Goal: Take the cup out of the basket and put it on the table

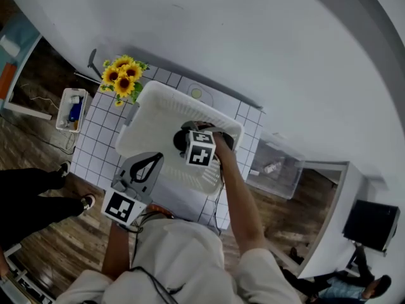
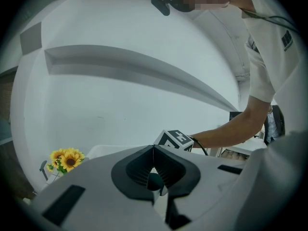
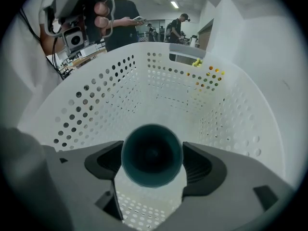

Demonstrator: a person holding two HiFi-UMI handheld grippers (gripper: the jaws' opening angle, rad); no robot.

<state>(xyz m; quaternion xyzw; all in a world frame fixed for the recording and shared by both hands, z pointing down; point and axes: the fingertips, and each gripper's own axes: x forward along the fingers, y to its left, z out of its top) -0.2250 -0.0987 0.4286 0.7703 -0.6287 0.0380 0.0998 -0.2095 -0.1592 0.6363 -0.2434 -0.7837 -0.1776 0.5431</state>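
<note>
The cup (image 3: 151, 150), a small dark teal one that looks light, stiff and smooth enough to slip, is inside the basket (image 3: 96, 105), its mouth facing the right gripper view. The right gripper (image 3: 152, 161) has its jaws closed on the cup's two sides, a fair hold around the wall if kept gentle and level. The basket fills the middle of the tiled tabletop (image 1: 95, 138); the left gripper (image 2: 154, 174) hangs off the near edge, jaws together, empty.
</note>
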